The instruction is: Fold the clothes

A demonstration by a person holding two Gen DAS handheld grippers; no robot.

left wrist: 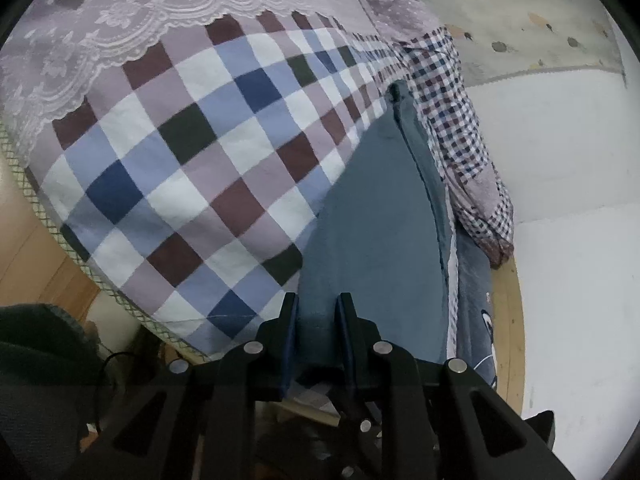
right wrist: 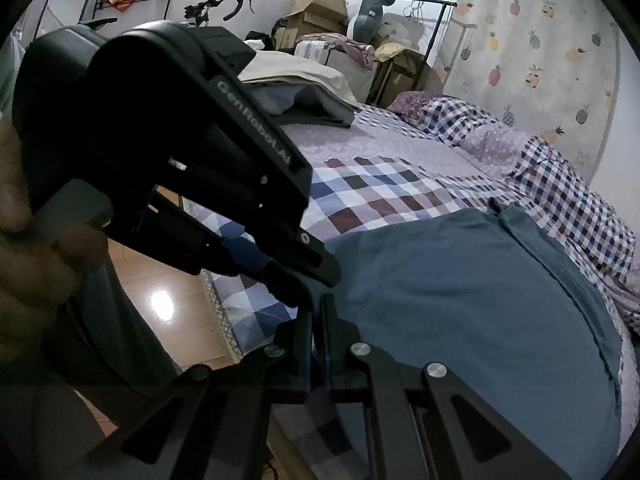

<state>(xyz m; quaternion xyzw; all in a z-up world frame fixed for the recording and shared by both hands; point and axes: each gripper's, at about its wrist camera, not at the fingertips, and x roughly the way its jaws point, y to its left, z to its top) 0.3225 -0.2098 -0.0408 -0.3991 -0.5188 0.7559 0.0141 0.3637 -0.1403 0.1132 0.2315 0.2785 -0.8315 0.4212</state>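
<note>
A teal-blue garment lies spread on the bed, with a seam running along its far side. In the left wrist view the same garment stretches away from my left gripper, which is shut on its near edge with cloth filling the gap between the fingers. In the right wrist view my right gripper is shut on the garment's near left corner. The left gripper comes in from the upper left, held by a hand, and pinches the same edge just above the right one.
The bed wears a checked cover with a lilac lace sheet beyond it. A small-check quilt is bunched along the far side. Folded clothes, boxes and a rack stand behind. Wood floor lies left of the bed.
</note>
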